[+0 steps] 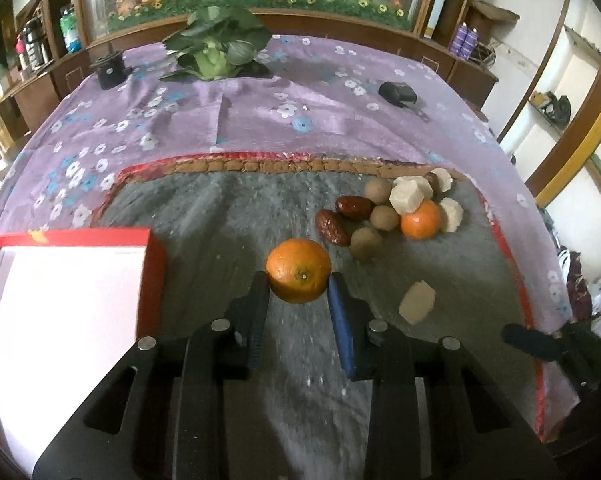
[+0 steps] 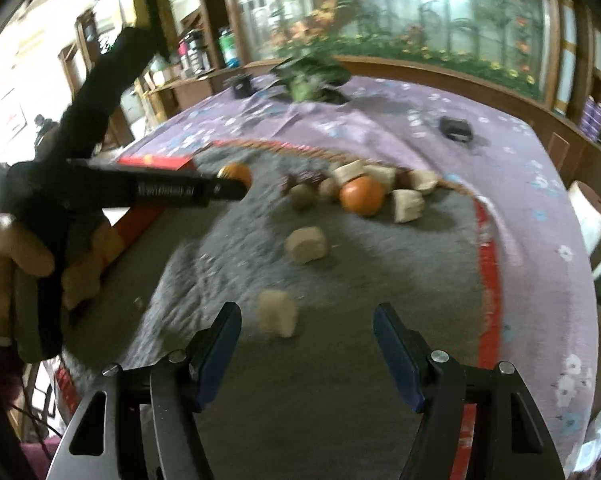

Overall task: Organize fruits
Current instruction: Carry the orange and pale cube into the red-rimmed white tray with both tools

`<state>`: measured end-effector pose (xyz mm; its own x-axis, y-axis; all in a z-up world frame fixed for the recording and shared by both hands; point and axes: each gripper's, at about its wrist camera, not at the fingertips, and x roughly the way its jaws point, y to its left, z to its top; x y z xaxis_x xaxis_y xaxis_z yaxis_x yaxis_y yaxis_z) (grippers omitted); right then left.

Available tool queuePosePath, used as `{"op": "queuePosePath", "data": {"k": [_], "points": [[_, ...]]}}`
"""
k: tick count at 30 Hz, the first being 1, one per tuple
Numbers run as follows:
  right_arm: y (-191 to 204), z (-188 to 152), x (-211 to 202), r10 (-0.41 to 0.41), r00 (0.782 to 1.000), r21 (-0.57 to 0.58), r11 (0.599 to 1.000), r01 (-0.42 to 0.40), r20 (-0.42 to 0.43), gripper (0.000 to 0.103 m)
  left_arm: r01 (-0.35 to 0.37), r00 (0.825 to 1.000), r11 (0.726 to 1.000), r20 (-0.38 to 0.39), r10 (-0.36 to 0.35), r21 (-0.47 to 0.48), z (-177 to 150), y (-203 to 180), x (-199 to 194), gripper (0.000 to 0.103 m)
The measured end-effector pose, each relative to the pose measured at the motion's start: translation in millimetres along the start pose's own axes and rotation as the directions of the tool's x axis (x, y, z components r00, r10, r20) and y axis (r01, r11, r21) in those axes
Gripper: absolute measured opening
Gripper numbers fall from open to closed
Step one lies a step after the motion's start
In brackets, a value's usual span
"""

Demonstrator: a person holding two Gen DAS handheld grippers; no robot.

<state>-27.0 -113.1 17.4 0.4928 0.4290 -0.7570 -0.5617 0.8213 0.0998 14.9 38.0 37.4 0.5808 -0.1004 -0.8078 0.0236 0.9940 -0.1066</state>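
My left gripper (image 1: 299,280) is shut on an orange (image 1: 298,270) and holds it above the grey mat (image 1: 220,216). It also shows in the right wrist view (image 2: 236,174). A red box with a white inside (image 1: 60,280) lies to the left. A pile sits at the mat's far right: a second orange (image 1: 420,220), red dates (image 1: 354,207), brown round fruits (image 1: 365,242) and pale chunks (image 1: 407,196). One pale chunk (image 1: 417,302) lies apart. My right gripper (image 2: 306,344) is open over the mat, with a blurred pale chunk (image 2: 278,312) just ahead of it.
The purple flowered cloth (image 1: 260,112) covers the table. A leafy green vegetable (image 1: 214,46) and a black object (image 1: 109,70) stand at the far side. A black pouch (image 1: 397,92) lies far right. Wooden cabinets ring the table.
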Motion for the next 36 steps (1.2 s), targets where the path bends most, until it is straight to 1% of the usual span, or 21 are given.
{"op": "queuePosePath", "data": {"k": [1, 2, 3, 5, 6, 7, 8, 10, 15, 19, 22, 27, 31, 36], "points": [[3, 0, 3, 0.002, 1.000, -0.008, 1.000, -0.002, -0.005, 0.065, -0.003, 1.000, 1.000, 0.006, 0.003, -0.002, -2, 0, -4, 0.029], [4, 0, 6, 0.011, 1.000, -0.004, 1.000, -0.011, -0.009, 0.057, -0.004, 1.000, 1.000, 0.010, 0.004, -0.003, -4, 0, -7, 0.029], [5, 0, 9, 0.021, 1.000, 0.004, 1.000, -0.021, -0.014, 0.053, -0.001, 1.000, 1.000, 0.011, 0.001, -0.004, -6, 0, -10, 0.029], [5, 0, 16, 0.035, 0.999, 0.016, 0.999, -0.035, -0.029, 0.042, 0.003, 1.000, 1.000, 0.010, -0.003, -0.006, -10, 0, -14, 0.029], [5, -1, 17, 0.034, 0.999, 0.012, 0.999, -0.034, -0.031, 0.041, 0.002, 1.000, 1.000, 0.009, -0.002, -0.007, -13, 0, -16, 0.029], [6, -2, 20, 0.031, 0.999, 0.007, 1.000, -0.031, -0.038, 0.034, 0.001, 1.000, 1.000, 0.008, -0.001, -0.007, -14, 0, -17, 0.029], [7, -3, 22, 0.033, 0.998, 0.004, 0.999, -0.033, -0.046, 0.025, 0.002, 1.000, 1.000, 0.009, -0.002, -0.011, -16, 1, -19, 0.029], [5, -3, 22, 0.040, 0.998, 0.011, 0.999, -0.039, -0.042, 0.018, 0.004, 1.000, 1.000, 0.008, -0.004, -0.024, -18, 5, -22, 0.029], [10, -1, 16, 0.046, 0.998, -0.016, 0.999, -0.047, -0.032, 0.016, -0.005, 1.000, 0.999, 0.024, 0.006, -0.046, -22, 16, -33, 0.029], [15, -1, 22, 0.046, 0.998, -0.024, 0.999, -0.047, -0.051, 0.016, -0.010, 1.000, 0.998, 0.025, 0.011, -0.063, -25, 23, -38, 0.029], [16, 1, 17, 0.075, 0.996, -0.002, 0.997, -0.075, -0.040, 0.016, -0.011, 0.999, 0.997, 0.035, 0.014, -0.074, -27, 30, -45, 0.029], [33, 15, 8, 0.099, 0.995, -0.042, 0.994, -0.100, -0.013, 0.016, -0.030, 0.998, 0.995, 0.058, 0.036, -0.099, -28, 45, -58, 0.029], [55, 32, 7, 0.137, 0.991, -0.086, 0.987, -0.137, 0.004, 0.016, -0.065, 0.995, 0.990, 0.068, 0.074, -0.124, -31, 63, -69, 0.029], [87, 54, 13, 0.190, 0.982, -0.141, 0.972, -0.186, 0.015, 0.016, -0.128, 0.989, 0.977, 0.056, 0.139, -0.169, -37, 94, -76, 0.029]]}}
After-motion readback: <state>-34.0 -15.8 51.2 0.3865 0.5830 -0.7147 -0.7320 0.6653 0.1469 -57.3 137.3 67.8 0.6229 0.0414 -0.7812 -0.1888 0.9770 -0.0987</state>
